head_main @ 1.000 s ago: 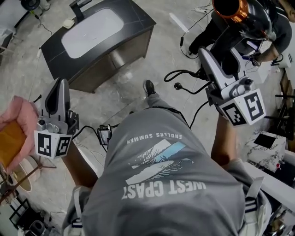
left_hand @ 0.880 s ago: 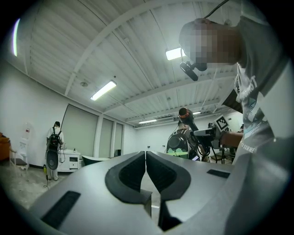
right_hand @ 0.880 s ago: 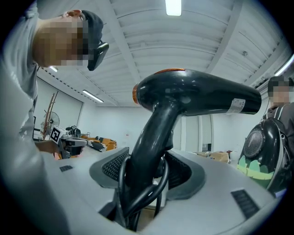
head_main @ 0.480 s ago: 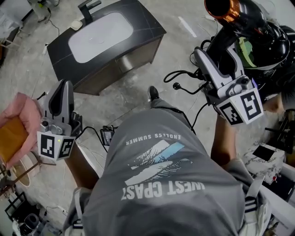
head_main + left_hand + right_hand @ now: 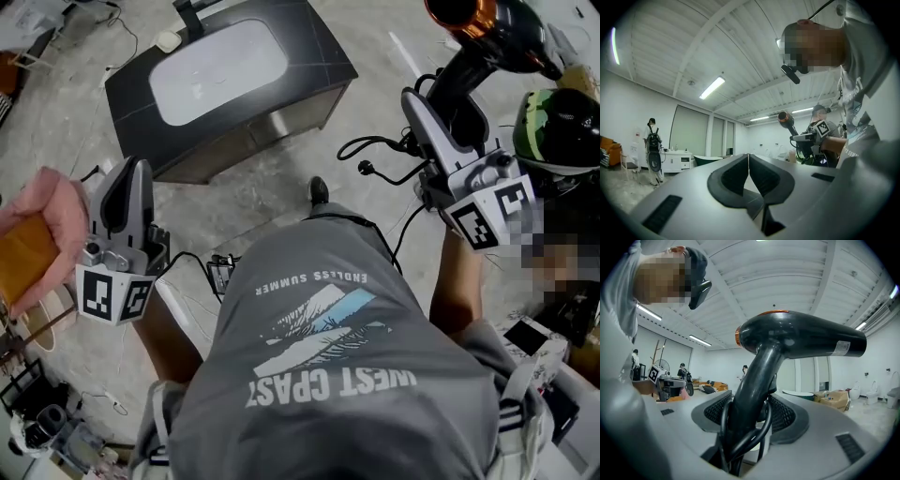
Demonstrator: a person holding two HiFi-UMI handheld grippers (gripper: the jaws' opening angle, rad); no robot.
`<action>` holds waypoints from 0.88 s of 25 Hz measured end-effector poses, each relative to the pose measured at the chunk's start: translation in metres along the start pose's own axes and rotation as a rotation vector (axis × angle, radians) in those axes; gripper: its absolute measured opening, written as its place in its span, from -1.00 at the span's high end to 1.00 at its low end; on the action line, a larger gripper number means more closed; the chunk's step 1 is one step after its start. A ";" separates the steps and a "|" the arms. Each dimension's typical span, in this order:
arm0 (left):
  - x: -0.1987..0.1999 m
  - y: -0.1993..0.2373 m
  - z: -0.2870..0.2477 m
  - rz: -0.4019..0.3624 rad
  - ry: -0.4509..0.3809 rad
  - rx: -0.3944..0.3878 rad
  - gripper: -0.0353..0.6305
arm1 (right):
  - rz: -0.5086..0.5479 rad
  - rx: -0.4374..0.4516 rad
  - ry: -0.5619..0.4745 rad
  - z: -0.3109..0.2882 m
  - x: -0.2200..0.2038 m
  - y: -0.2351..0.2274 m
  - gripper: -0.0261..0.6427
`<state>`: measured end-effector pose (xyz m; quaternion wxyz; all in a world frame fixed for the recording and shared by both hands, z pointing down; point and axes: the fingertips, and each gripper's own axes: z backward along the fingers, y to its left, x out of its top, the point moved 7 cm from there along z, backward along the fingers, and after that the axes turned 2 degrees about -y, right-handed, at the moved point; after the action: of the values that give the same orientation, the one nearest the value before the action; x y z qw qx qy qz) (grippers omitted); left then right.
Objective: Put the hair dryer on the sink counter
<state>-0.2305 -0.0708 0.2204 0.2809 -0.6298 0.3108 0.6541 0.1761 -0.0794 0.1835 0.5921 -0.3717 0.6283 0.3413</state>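
The hair dryer (image 5: 489, 28) is at one o'clock, off the counter, its handle pinched in my right tongs (image 5: 448, 111). My left tongs (image 5: 125, 187), at nine o'clock, are pressed together, empty. The sink counter (image 5: 317, 54) sits at eleven.

Hair dryer (image 5: 487, 28): one, far right.
Table (image 5: 319, 47): one, far left of centre; sink (image 5: 220, 70) in it: one.
Tools: two, left tool (image 5: 128, 178) and right tool (image 5: 441, 108).
Marker cubes: two, one per tool.
Helmet (image 5: 562, 127): one, right.
Plug (image 5: 364, 171): one.
Shoe (image 5: 320, 190): one showing.
Bystanders far off in right tool view: two, first bystander (image 5: 682, 369), second bystander (image 5: 744, 371).
Left tool view: one backpack wearer (image 5: 652, 140), far left.
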 end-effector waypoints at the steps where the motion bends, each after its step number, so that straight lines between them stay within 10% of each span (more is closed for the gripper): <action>1: 0.002 -0.004 0.003 -0.002 0.002 0.009 0.84 | 0.000 0.007 -0.002 0.001 0.001 -0.001 0.15; 22: 0.018 -0.082 0.080 -0.025 0.010 0.266 0.84 | 0.001 0.267 -0.017 -0.010 0.009 0.009 0.15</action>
<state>-0.2205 0.0427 0.1990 0.3686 -0.5941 0.3884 0.6003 0.1629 -0.0836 0.1754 0.6413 -0.2867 0.6633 0.2581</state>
